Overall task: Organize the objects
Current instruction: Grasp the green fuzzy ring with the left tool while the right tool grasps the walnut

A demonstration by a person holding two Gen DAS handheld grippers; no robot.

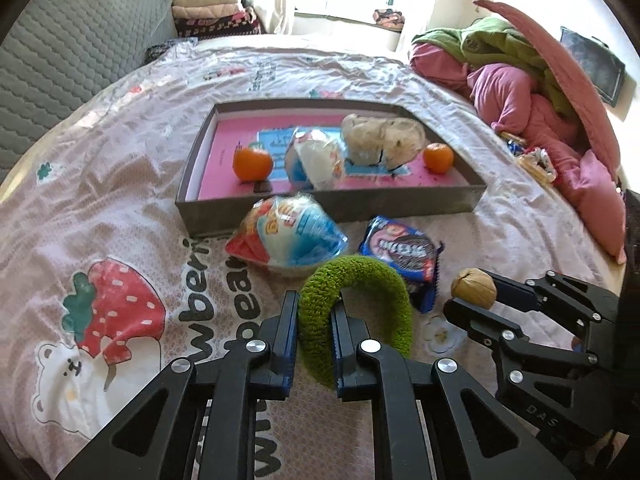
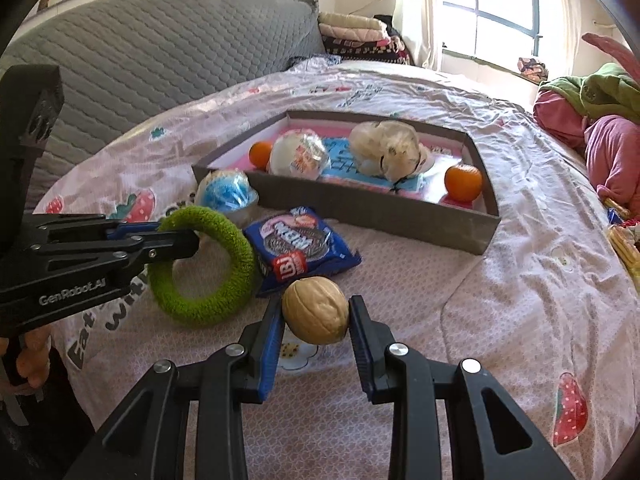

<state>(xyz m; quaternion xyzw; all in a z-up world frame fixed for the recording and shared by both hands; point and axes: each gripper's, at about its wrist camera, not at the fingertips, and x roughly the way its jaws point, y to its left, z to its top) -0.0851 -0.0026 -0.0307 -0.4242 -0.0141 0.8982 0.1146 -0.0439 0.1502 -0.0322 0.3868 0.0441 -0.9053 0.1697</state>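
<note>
On the pink bedsheet, my left gripper (image 1: 316,304) is shut on a fuzzy green ring (image 1: 384,280), one finger through its hole; the ring hangs slightly off the sheet. The right wrist view shows that same gripper (image 2: 176,236) pinching the ring (image 2: 216,308) from the left. My right gripper (image 2: 316,304) is shut on a tan walnut (image 2: 316,310), also seen from the left wrist (image 1: 474,288). Beyond them stands a shallow grey box (image 1: 328,204) holding two oranges, a snack packet and a plastic bag. A blue cookie packet (image 1: 400,252) and a blue-and-red snack bag (image 1: 284,240) lie in front of it.
Pink and green bedding (image 1: 520,92) is heaped at the right side of the bed. A grey quilted headboard (image 1: 68,52) rises at the left. Folded blankets (image 1: 212,12) sit by the window. A person's hand (image 2: 32,356) holds the left gripper's handle.
</note>
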